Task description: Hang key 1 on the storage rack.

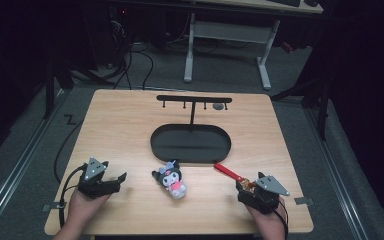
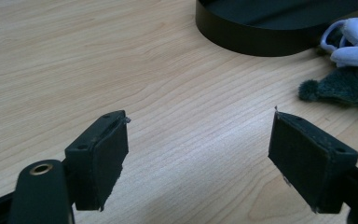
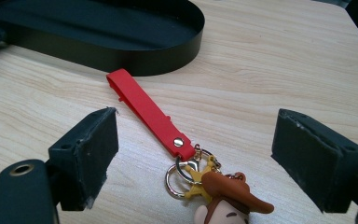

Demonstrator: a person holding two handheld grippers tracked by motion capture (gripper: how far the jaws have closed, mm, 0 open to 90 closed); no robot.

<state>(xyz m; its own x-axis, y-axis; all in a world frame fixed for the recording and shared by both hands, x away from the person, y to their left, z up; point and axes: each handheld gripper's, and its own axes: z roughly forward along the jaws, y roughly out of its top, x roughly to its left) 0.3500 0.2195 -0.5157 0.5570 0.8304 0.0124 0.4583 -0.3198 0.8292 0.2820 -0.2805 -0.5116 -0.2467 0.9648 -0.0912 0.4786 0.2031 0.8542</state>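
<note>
**A:** What does the high view show on the wooden table (image 1: 130, 130)?

**B:** A person's two hands rest at the near edge, each holding a two-jaw gripper. The left gripper (image 1: 119, 179) sits at the left, the right gripper (image 1: 241, 186) at the right. Between them lies a small plush toy (image 1: 172, 177) with dark ears, a pale lilac bow and a pink body.

**A:** And the jaws?

**B:** Both pairs stand wide apart. In the left gripper view, the left gripper (image 2: 198, 163) has only bare tabletop between its pads; the plush toy (image 2: 349, 65) lies off to the upper right, just beside the black oval tray (image 2: 261, 39).

**A:** What is in front of the right one?

**B:** A keychain (image 3: 186, 163): a red strap (image 3: 147, 112) riveted to gold rings, with a cowboy figure (image 3: 228, 200) in a brown hat at the end. In the right gripper view it lies on the table between the parted pads of the right gripper (image 3: 193, 163), touched by neither. The far end of the strap reaches close to the wall of the black oval tray (image 3: 168, 58).

**A:** Anything farther back?

**B:** A black T-shaped hanger stand (image 1: 193, 100) with small pegs rises from the tray's far side.
</note>
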